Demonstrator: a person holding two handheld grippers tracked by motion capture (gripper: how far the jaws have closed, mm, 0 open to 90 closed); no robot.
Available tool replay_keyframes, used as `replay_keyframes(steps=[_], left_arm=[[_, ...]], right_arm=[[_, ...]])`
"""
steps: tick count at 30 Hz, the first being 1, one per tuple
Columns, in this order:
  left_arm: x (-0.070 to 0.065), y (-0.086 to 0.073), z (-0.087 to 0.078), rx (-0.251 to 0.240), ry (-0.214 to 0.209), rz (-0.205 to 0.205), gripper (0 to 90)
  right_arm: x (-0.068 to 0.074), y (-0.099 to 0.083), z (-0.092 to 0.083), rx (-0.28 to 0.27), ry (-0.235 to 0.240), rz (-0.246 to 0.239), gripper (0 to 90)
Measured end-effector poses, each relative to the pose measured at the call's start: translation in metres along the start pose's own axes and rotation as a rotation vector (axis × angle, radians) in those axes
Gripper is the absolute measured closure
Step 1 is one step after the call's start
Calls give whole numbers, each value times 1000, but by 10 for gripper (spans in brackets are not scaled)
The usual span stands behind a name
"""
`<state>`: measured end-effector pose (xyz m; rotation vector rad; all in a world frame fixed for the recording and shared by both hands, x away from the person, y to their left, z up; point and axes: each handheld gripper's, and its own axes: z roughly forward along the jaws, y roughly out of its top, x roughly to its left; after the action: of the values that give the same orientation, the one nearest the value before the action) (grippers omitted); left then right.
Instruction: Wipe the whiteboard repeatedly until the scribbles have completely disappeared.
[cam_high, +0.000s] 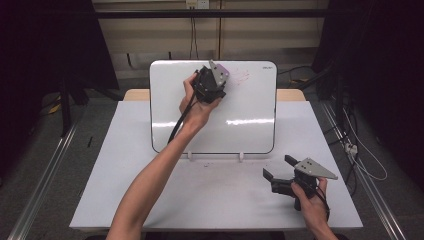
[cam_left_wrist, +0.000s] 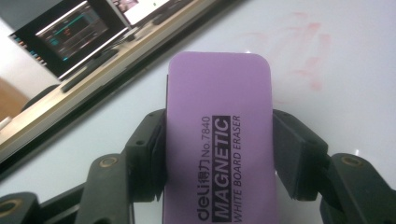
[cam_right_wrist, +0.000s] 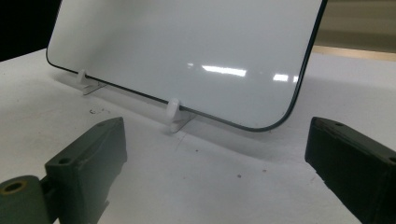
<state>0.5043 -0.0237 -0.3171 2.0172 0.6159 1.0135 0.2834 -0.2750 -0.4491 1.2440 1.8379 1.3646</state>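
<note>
The left gripper is up against the upper part of the whiteboard, which stands propped on two small white feet on the white table. Its jaws are clamped on both long sides of a purple eraser, printed "MAGNETIC WHITE BOARD ERASER", and the eraser's far end sits just beside faint red smears on the board. Down at the near right of the table, well apart from the board, the right gripper rests in the person's hand with its jaws spread wide, nothing between them, pointing toward the board's lower right corner.
</note>
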Motion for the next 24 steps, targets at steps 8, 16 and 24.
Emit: replay_keyframes(steps=[8,16,24], left_arm=[[-18,-1,3,-30,-36,34,412],[18,4,2,-51,51,-18,412],[22,2,3,-56,149,-39,412]], right_arm=[[0,-1,-1,2,1,4,57],[-1,-1,-1,0,-1,6,57],[-2,-1,0,4,0,6,57]])
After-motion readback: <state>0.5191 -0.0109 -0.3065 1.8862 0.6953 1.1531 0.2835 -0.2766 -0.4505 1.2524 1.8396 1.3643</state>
